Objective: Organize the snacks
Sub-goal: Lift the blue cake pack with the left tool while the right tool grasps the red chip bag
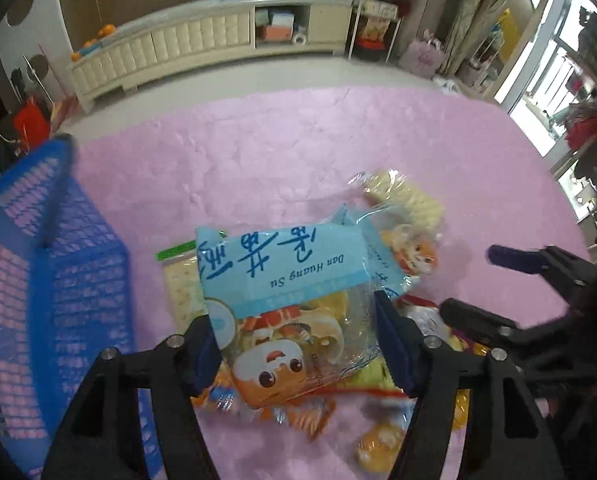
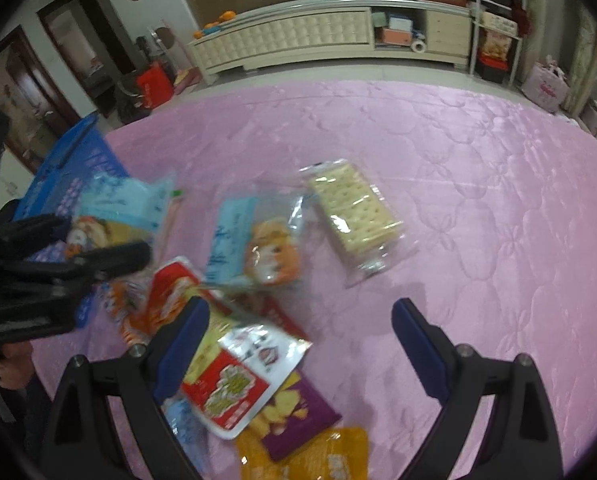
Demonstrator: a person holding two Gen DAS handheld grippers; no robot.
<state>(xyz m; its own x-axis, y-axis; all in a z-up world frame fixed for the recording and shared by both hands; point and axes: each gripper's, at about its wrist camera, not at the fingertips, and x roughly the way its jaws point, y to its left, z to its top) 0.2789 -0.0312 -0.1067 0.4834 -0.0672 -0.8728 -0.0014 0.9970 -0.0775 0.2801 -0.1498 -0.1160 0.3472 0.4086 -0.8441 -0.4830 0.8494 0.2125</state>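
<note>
My left gripper (image 1: 298, 320) is shut on a light blue snack pack (image 1: 278, 264) with a cartoon face, gripping its sides above the pile. In the right wrist view that pack (image 2: 118, 200) hangs in the left gripper (image 2: 98, 240) beside the blue mesh basket (image 2: 70, 168). The basket (image 1: 78, 280) stands just left of the held pack. My right gripper (image 2: 298, 312) is open over the snack pile, nothing between its fingers. Below it lie a red and white pouch (image 2: 234, 380), a second blue pack (image 2: 250, 240) and a clear cracker pack (image 2: 354, 216).
A pink quilted cloth (image 2: 478, 200) covers the surface. A purple chip bag (image 2: 294, 412) and an orange bag (image 2: 314, 460) lie near the front. Another cracker pack (image 1: 178, 276) sits by the basket. The right gripper (image 1: 470, 280) shows at the right. A cream cabinet (image 1: 202, 44) stands behind.
</note>
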